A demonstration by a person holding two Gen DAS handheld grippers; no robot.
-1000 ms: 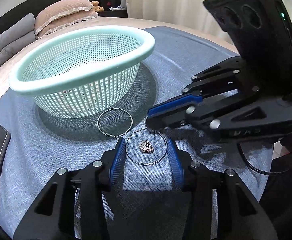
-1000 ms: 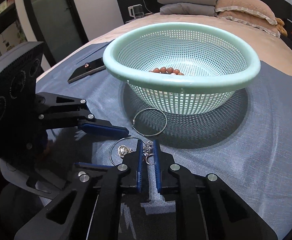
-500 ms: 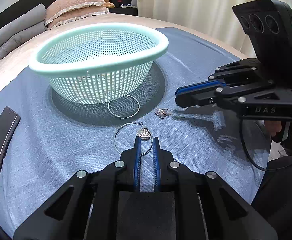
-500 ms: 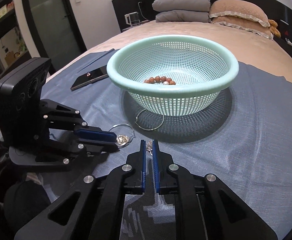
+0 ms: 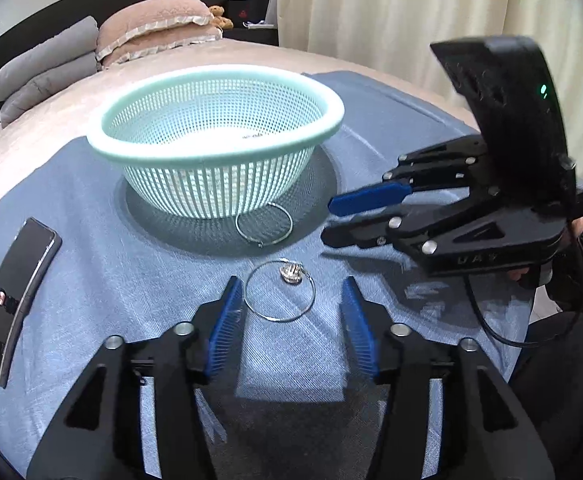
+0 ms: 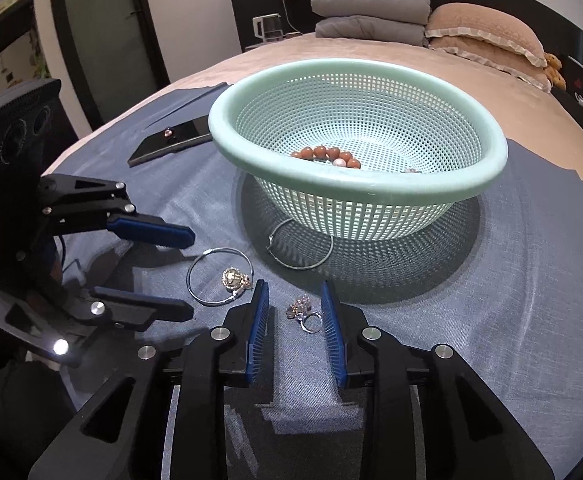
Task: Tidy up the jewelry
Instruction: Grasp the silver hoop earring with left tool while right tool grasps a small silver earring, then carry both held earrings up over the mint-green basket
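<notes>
Between my right gripper's (image 6: 295, 312) spread jaws lies a small ring with a charm cluster (image 6: 302, 312), flat on the blue cloth (image 6: 491, 300) and touched by neither pad. My left gripper (image 5: 289, 300) also stands apart, straddling a silver bangle with a charm (image 5: 280, 295) that rests loose on the cloth. A plain hoop bangle (image 6: 300, 245) lies just beside the foot of the mint basket (image 6: 467, 188), partly in its shadow.

I judge the job partly done: a string of reddish beads (image 6: 327, 156) already sits in the basket with something small and silvery near it, while three pieces are left outside.

For room, the basket rim stands high and close ahead of both tools, so each piece must be lifted over it. The two grippers are near one another, and I would move one at a time. A dark phone (image 5: 15, 296) lies well off to the left, out of the way. The cloth's near edge is hidden beneath my tools.
</notes>
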